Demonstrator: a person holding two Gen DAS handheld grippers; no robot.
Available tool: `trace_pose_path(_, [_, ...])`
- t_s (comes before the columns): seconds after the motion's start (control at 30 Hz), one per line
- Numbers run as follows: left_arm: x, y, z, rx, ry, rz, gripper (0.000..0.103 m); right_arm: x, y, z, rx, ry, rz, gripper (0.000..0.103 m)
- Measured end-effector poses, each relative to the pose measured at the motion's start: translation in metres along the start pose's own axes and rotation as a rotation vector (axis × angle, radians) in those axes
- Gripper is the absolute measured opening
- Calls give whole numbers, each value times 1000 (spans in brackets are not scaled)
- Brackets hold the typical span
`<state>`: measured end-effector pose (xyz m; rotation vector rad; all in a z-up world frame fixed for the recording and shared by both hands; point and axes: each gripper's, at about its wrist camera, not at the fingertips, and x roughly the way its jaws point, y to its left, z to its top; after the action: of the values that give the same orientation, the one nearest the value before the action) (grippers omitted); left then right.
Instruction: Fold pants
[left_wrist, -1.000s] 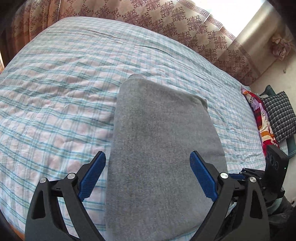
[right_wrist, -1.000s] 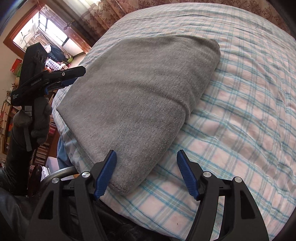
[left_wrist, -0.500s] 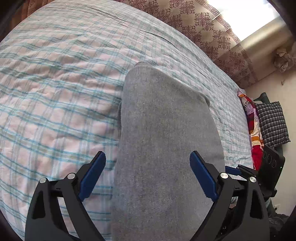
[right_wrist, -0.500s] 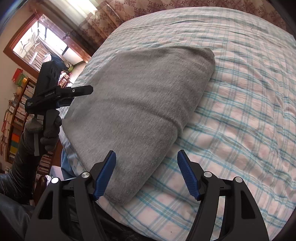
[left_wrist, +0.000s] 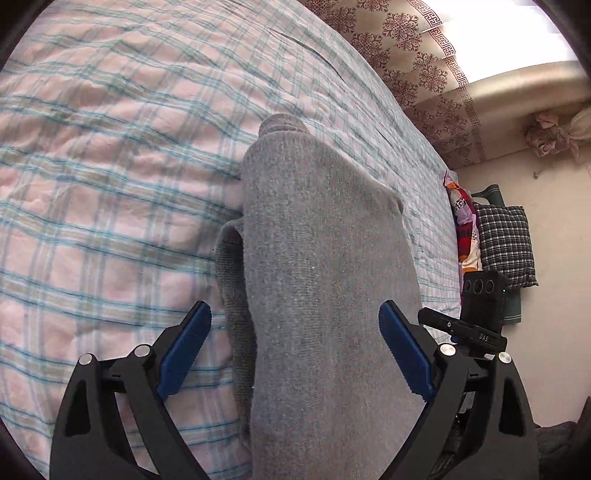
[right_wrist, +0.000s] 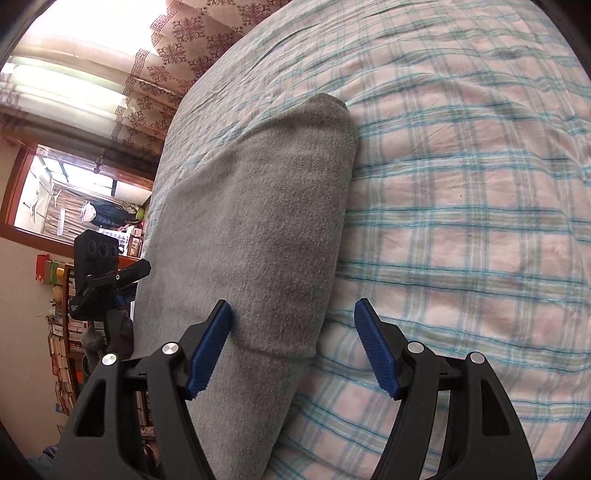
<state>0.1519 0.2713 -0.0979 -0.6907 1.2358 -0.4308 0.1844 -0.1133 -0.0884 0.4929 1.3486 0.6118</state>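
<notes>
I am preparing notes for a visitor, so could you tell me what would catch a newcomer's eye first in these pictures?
First, the grey pants, folded into a long strip that runs up the middle of both views on a pink and teal checked bedspread. Next, the blue-padded left gripper and right gripper, both open at the strip's near end, touching nothing. Behind the bed hangs a patterned curtain with bright light above it.

The folded grey knit pants (left_wrist: 325, 295) run off the bottom edge in both wrist views; the pink-and-teal plaid bed (right_wrist: 461, 221) beneath them stays hidden, its corners cropped.
</notes>
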Motion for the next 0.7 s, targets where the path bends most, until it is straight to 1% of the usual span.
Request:
trace_pose_path(0.1, [14, 6, 0, 7, 35, -1, 93, 9, -5, 3, 32, 17, 25, 71])
trace_pose_path(0.17, [17, 3, 0, 29, 39, -12, 93, 16, -3, 5, 43, 26, 39, 72])
trace_pose_path(0.23, [19, 1, -1, 42, 40, -8, 93, 22, -3, 7, 56, 36, 55, 75])
trace_pose_path(0.27, [21, -1, -1, 51, 39, -8, 89, 25, -3, 7, 64, 39, 64, 76])
trace_pose_path(0.3, [23, -3, -2, 59, 41, -10, 83, 30, -3, 9, 70, 42, 73, 79])
trace_pose_path(0.4, [30, -5, -6, 53, 37, -47, 72, 35, 1, 4, 54, 43, 77, 83])
trace_pose_path(0.43, [32, -6, -7, 53, 33, -55, 70, 38, 4, 5, 43, 43, 75, 84])
trace_pose_path(0.5, [34, -7, -9, 43, 25, -60, 61, 38, 10, -1, 20, 36, 66, 84])
trace_pose_path(0.53, [34, -8, -10, 36, 22, -71, 59, 40, 12, -1, 5, 32, 63, 78])
trace_pose_path(0.57, [34, -9, -10, 31, 18, -77, 55, 40, 15, -1, -8, 28, 67, 70])
trace_pose_path(0.6, [32, -9, -12, 29, 14, -77, 54, 42, 19, 2, -11, 33, 76, 57])
trace_pose_path(0.63, [32, -10, -12, 28, 10, -78, 53, 43, 20, 2, -13, 33, 91, 48])
trace_pose_path(0.7, [29, -12, -15, 25, 0, -80, 49, 40, 25, 3, -34, 25, 105, 39])
